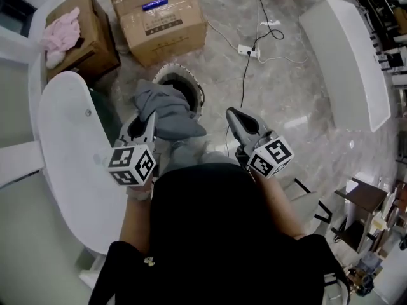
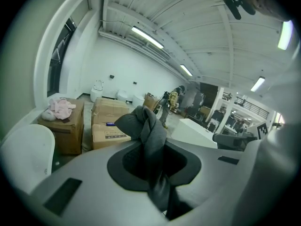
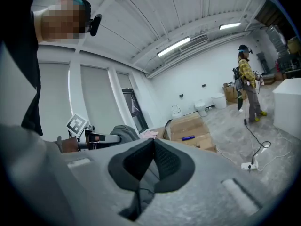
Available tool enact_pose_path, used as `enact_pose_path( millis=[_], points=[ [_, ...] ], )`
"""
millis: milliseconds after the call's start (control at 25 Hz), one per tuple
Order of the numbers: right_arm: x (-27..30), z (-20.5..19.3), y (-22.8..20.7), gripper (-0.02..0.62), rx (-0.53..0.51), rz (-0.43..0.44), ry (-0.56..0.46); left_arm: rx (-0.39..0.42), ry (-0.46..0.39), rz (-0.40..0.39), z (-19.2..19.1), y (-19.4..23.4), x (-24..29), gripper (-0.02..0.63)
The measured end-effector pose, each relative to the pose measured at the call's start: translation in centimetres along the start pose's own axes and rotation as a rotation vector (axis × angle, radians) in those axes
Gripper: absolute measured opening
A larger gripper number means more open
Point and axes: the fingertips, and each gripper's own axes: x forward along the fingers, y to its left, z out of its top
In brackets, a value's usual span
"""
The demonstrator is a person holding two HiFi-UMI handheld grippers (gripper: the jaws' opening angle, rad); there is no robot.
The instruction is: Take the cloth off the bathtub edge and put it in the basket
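Left claw (image 1: 142, 126), closed on the task's thing. I am pinching the grey cloth (image 1: 166, 110) between my two pads, with the jaws standing only a narrow gap apart and filled by folded fabric. In the left gripper view the cloth is running up through the pads and bunching into a twisted knot just past my tips. The rest is draping from my tips toward the basket.

Basket (image 1: 200, 91), the reference point. It is standing on the floor, round, with a white rim and a dark inside. The cloth is lying across its near-left side, covering that part of the rim and part of the opening. I cannot tell whether the fabric is touching the rim or hanging just above it. My left claw is hovering just on the near-left side of the basket, tips pointing toward it.

Right claw (image 3: 153, 147), idle. Its pads are pressing together with nothing between them. It is hovering to the near-right of the basket, apart from the cloth.

Surroundings. The white tub (image 1: 68, 146) is curving along the left of the basket, with no grey cloth on its edge. Two boxes (image 1: 159, 19) are sitting beyond the basket, and the left box is carrying a pink cloth (image 1: 60, 35). A power strip (image 1: 249, 51) is lying on the floor, beyond and to the right of the basket.
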Motion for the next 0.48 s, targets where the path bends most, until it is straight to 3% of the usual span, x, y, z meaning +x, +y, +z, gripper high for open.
enact_pose_path(
  millis=[480],
  points=[
    [2.7, -1.6, -0.3, -0.003, 0.036, -0.138, 0.012, 0.094, 0.13, -0.155, -0.8, 2.9, 7.1, 0.069]
  ],
)
